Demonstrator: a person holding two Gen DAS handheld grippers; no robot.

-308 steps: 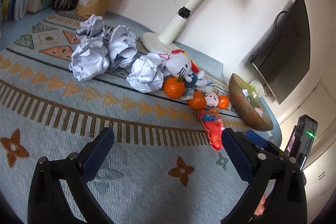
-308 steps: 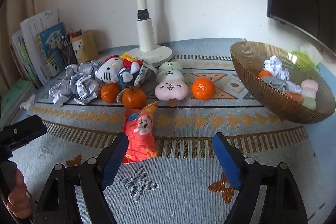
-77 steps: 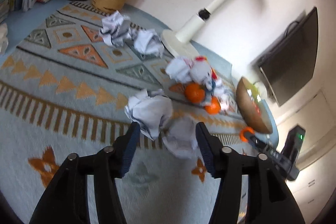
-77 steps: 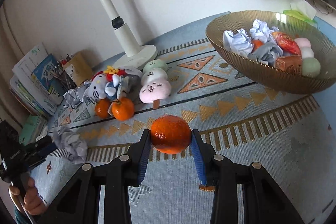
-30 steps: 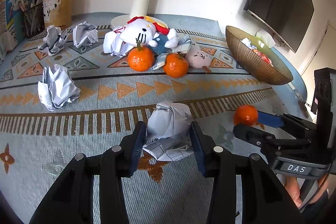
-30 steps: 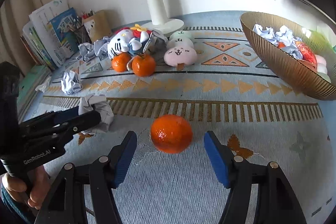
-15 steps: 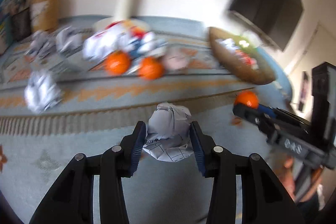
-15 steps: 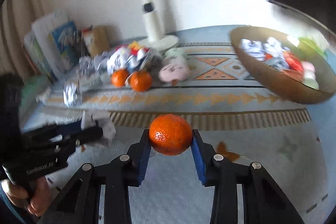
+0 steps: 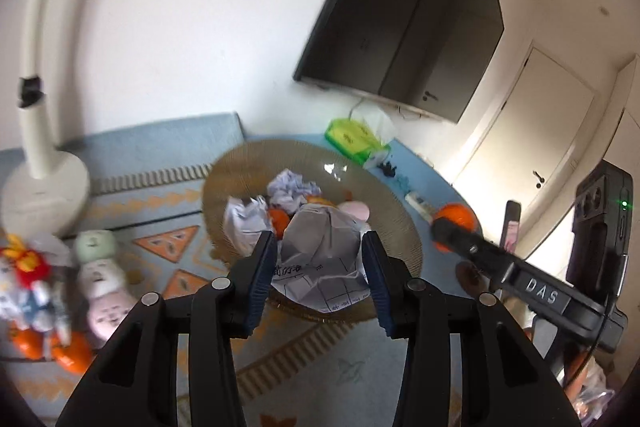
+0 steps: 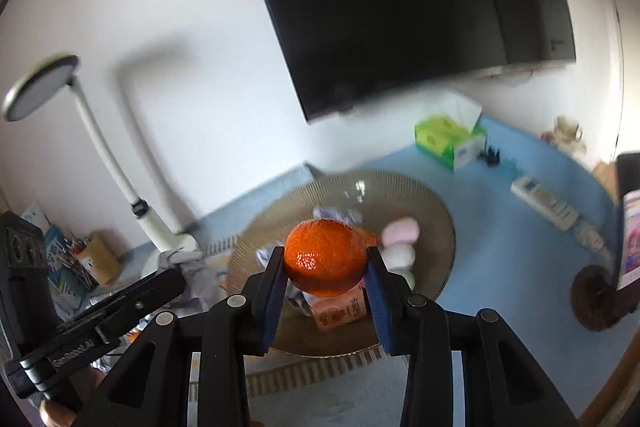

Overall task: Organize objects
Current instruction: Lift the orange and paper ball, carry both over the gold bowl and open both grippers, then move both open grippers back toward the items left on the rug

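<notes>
My left gripper holds a crumpled paper ball in the air above the near side of the golden bowl. Its jaws are opening, and the pads still touch the ball. The bowl holds paper balls, an orange and plush sweets. My right gripper is shut on an orange, raised over the near rim of the bowl. In the left wrist view the right gripper with its orange hangs beside the bowl's right edge.
Left of the bowl are a white lamp base, plush toys and two oranges. Behind it lie a green tissue box and a remote. A phone on a stand is at the right, and a dark monitor hangs above.
Both grippers have risen and swung from the rug to the bowl with their loads. The right gripper closed on the orange about a second ago.
</notes>
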